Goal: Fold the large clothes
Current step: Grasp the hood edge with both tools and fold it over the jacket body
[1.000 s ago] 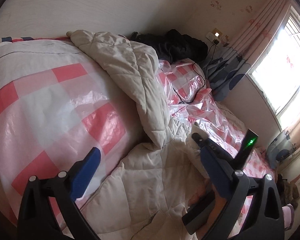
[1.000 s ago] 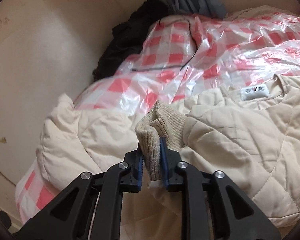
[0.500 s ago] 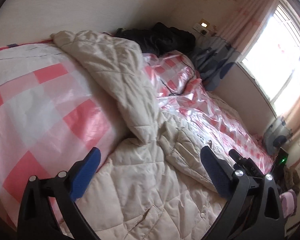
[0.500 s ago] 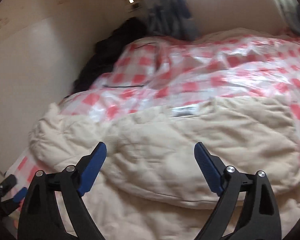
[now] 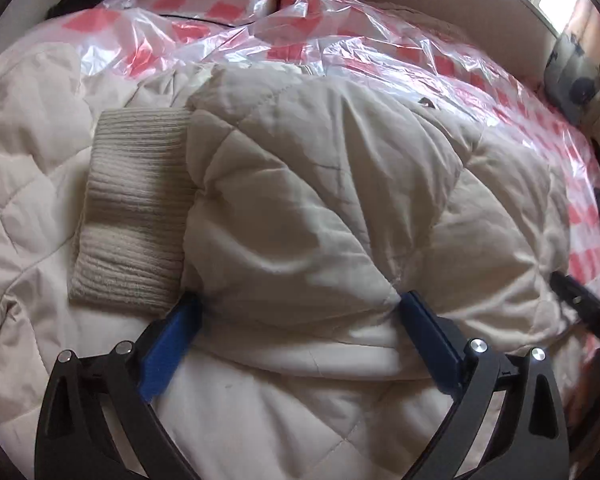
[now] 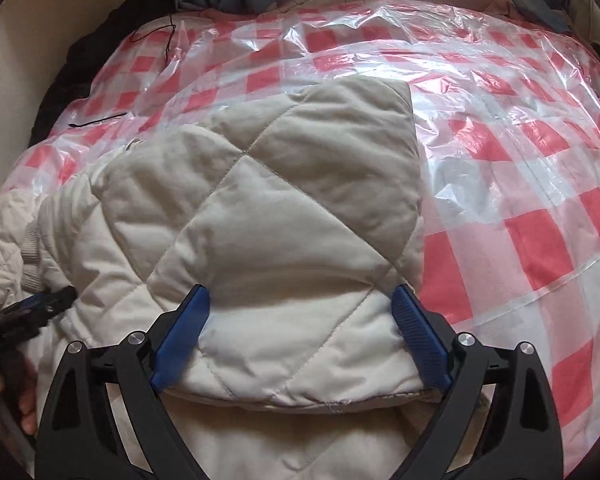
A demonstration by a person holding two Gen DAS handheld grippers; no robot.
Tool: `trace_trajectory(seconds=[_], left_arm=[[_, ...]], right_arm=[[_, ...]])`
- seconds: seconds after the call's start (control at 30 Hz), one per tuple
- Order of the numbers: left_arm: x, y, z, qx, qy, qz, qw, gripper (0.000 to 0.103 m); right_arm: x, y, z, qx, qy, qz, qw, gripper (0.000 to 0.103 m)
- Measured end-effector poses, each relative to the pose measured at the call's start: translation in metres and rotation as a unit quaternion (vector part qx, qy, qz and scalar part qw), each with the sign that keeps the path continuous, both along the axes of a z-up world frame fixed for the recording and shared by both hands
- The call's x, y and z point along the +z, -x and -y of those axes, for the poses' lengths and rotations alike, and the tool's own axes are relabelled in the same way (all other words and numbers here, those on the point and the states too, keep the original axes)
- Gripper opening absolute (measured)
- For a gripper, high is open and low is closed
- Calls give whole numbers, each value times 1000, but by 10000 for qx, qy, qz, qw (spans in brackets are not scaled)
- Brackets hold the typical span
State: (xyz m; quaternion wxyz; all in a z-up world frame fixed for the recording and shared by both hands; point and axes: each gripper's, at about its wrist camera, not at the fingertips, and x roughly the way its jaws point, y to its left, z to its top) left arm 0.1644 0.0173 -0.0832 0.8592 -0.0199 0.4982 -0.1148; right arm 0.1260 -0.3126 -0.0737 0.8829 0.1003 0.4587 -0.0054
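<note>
Two hand-held grippers come down on one cream quilted jacket (image 5: 324, 208) that lies across the bed's red-checked plastic cover (image 6: 520, 184). In the left wrist view the left hand-held gripper (image 5: 298, 316) stands spread, its blue pads straddling the folded sleeve, whose ribbed cuff (image 5: 134, 208) lies at centre left of the frame; the sleeve's long axis runs left to right across the frame, square to the fingers. In the right wrist view the right hand-held gripper (image 6: 300, 312) is opening, jaws wide, with the jacket's folded edge between them but the pads not visibly pressing on it. Each hand-held gripper has cloth straight ahead of it; the left is the nearer to the cuff, so a sleeve tuck seems to fall to it.
</note>
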Motion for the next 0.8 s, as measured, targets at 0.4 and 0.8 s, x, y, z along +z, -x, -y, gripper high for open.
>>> trace_trajectory(seconds=[0.4,0.8], left_arm=[[195,41,-319,2769,1494,1749,9330,96],[116,-24,-467,3705,2900,390,8815,96]], right_arm=[[12,43,5,446,-933,558,9931,96],[2,38,-7,511,-553,551,9956,96]])
